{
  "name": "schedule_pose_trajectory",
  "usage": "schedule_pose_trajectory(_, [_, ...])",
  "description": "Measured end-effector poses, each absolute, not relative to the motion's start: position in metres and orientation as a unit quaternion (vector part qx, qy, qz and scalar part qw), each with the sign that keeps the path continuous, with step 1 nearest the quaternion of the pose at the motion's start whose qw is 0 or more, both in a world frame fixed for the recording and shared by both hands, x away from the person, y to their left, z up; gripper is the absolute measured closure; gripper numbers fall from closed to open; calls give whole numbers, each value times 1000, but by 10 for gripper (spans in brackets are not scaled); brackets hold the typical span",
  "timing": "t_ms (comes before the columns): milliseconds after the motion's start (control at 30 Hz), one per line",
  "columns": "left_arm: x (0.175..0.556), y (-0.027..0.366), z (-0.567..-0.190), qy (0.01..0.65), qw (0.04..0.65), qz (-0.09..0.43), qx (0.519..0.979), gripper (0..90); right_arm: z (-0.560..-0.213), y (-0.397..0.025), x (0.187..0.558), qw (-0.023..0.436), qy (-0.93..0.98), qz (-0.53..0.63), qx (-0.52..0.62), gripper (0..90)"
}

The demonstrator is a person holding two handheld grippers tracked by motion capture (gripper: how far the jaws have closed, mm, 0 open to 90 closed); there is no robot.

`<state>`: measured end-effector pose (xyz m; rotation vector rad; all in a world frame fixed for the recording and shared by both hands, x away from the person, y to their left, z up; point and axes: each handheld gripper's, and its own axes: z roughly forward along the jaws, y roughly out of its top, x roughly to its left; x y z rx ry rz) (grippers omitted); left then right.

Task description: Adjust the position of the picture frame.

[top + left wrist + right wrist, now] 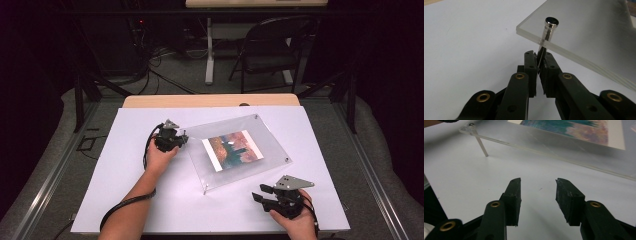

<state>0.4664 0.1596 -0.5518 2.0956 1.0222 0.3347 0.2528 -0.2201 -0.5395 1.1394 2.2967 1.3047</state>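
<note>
A clear acrylic photo frame (260,135) lies on the white table, raised on thin metal legs, with a colourful print (232,149) sandwiched in it. My left gripper (184,139) is at the frame's near-left corner. In the left gripper view its jaws (539,58) are shut on the lower shaft of a silver standoff pin (548,30) that passes through the acrylic corner (531,32). My right gripper (261,192) rests open near the front right of the table, short of the frame's front edge (554,151), with nothing between its fingers (538,185).
The white board (125,200) covers a wooden table (210,100). Another frame leg (482,146) stands at the front corner (205,188). A black folding chair (272,45) and cables sit on the floor beyond the table. Metal rails run along both sides.
</note>
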Motion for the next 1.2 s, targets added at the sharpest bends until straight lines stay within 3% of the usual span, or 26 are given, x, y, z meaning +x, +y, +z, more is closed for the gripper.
schedule_pose_trajectory(533, [440, 164, -534, 411, 370, 115, 825, 834, -552, -141, 247, 54, 814, 482, 320, 711])
schedule_pose_trajectory(933, [431, 163, -526, 417, 365, 108, 825, 834, -551, -116, 259, 44, 810, 495, 311, 728])
schedule_pose_trajectory(1200, [424, 165, -528, 416, 372, 107, 823, 834, -557, -107, 261, 42, 818, 487, 303, 821])
